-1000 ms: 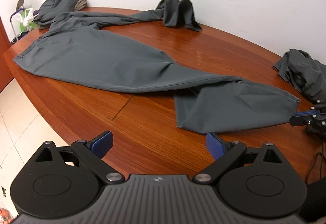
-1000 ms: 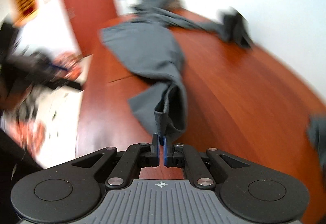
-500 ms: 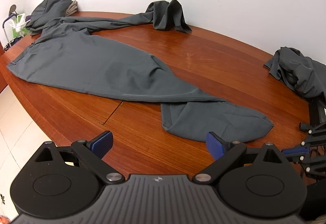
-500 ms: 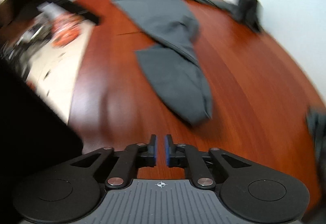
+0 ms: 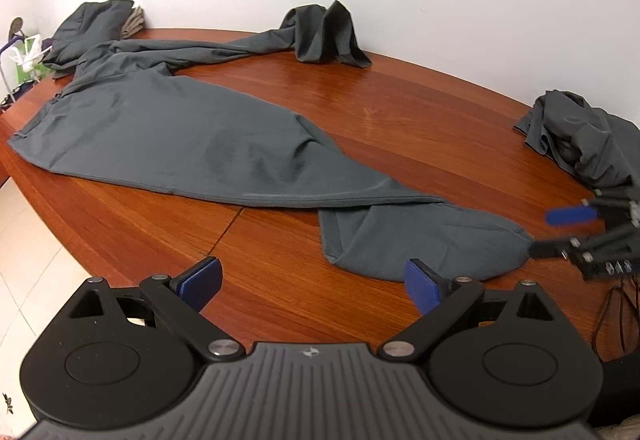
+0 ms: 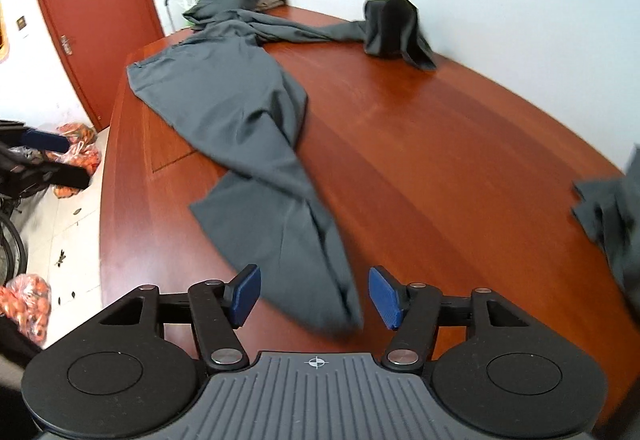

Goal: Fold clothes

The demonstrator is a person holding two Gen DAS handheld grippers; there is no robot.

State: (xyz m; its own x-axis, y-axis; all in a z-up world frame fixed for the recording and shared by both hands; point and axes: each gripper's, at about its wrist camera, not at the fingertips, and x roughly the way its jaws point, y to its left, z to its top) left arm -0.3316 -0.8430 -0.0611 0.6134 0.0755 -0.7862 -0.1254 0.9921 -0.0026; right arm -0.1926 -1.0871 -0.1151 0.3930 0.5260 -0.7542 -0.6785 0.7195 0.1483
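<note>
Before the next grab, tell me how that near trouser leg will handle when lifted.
Likely floppy: the near trouser leg lies limp, twisted and creased. It probably slides easily on the glossy table. Pinched at one point, it would likely droop and bunch.

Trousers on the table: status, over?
Left gripper open, empty. Right gripper open, at the near leg end. Grey trousers flat on table, unfolded, far leg bunched. Crumpled garment at right, clear.
</note>
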